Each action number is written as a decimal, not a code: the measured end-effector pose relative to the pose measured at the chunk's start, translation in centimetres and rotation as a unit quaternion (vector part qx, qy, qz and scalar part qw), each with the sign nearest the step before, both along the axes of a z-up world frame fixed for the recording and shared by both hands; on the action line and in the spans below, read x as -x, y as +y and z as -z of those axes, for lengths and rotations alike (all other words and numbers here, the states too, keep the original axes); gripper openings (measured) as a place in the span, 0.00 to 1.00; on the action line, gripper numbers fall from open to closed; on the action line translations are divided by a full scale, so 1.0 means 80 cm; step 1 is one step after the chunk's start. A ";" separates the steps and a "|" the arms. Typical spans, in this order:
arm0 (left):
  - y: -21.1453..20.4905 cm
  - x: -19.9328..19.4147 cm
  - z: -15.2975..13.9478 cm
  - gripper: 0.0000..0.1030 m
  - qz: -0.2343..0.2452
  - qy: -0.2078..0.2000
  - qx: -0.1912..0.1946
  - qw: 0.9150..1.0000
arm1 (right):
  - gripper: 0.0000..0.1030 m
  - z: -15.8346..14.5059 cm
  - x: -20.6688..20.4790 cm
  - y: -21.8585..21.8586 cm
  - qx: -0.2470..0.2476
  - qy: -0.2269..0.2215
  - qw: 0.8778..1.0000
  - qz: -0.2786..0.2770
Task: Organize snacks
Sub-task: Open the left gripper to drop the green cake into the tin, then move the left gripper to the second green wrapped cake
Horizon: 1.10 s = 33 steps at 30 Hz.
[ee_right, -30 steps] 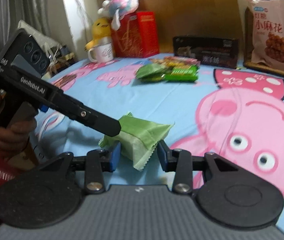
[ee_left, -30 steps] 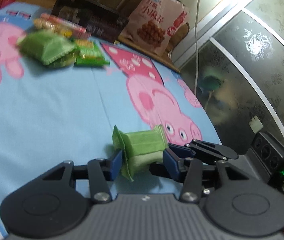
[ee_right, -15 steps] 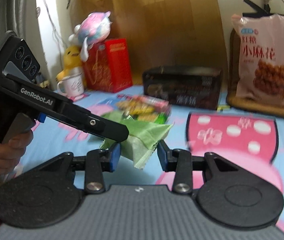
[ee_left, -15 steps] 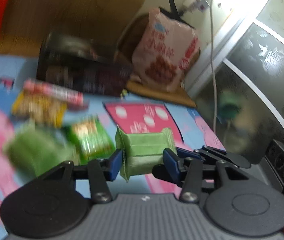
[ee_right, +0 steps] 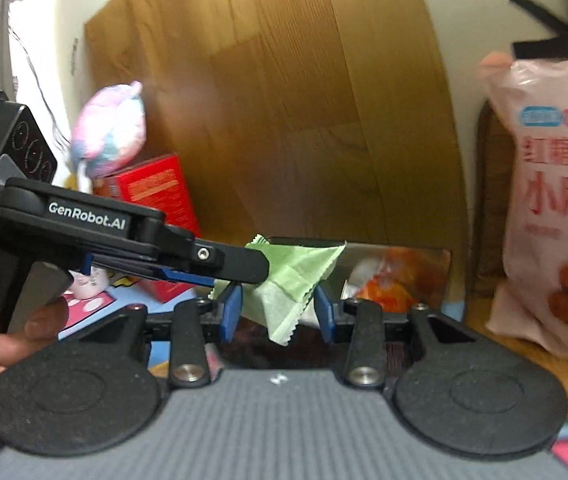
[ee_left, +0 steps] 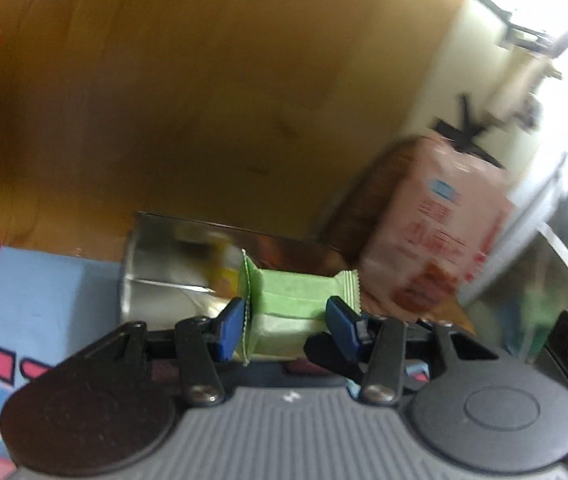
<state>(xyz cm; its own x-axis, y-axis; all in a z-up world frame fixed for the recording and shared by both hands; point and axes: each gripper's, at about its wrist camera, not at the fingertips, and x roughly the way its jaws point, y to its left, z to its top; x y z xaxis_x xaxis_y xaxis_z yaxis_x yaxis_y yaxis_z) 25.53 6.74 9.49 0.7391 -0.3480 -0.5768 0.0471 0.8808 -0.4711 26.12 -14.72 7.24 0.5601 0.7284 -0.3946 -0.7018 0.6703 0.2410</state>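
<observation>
Both views now look up at the wood headboard (ee_right: 284,100) and the box (ee_left: 172,268) at its foot; a second ago they looked down on the blue cartoon sheet (ee_left: 36,292), so the pair of grippers has lifted and swung toward the back of the bed.

Pink snack bag (ee_right: 555,208) fills the right side, much nearer than before.

Left gripper (ee_left: 287,320): jaws clamped on the green snack packet (ee_left: 295,300), same grip as earlier, packet off the sheet and in front of the box opening.

Right gripper (ee_right: 278,306): jaws stand either side of the same packet (ee_right: 287,280); contact unclear, cannot tell.

Read: carry mostly done, drop into the box likely next.
</observation>
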 end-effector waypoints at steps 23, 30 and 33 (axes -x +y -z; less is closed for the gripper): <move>0.066 0.181 0.063 0.57 -0.015 0.023 0.011 1.000 | 0.72 0.030 0.144 -0.044 -0.030 0.065 0.995 -0.070; 0.068 0.218 0.101 0.51 -0.040 0.050 0.054 0.996 | 0.60 0.058 0.200 0.026 0.033 0.076 0.988 -0.131; 0.065 0.238 0.102 0.48 -0.031 0.051 0.088 0.994 | 0.54 0.062 0.208 0.042 0.054 0.070 0.988 -0.128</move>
<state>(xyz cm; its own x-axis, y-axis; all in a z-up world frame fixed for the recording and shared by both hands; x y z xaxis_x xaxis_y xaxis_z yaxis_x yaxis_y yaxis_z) 6.47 11.95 1.35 0.7033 -0.4063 -0.5834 -0.0605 0.7834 -0.6185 9.46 -11.37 2.30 0.2969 0.7890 -0.5380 -0.8171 0.5014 0.2845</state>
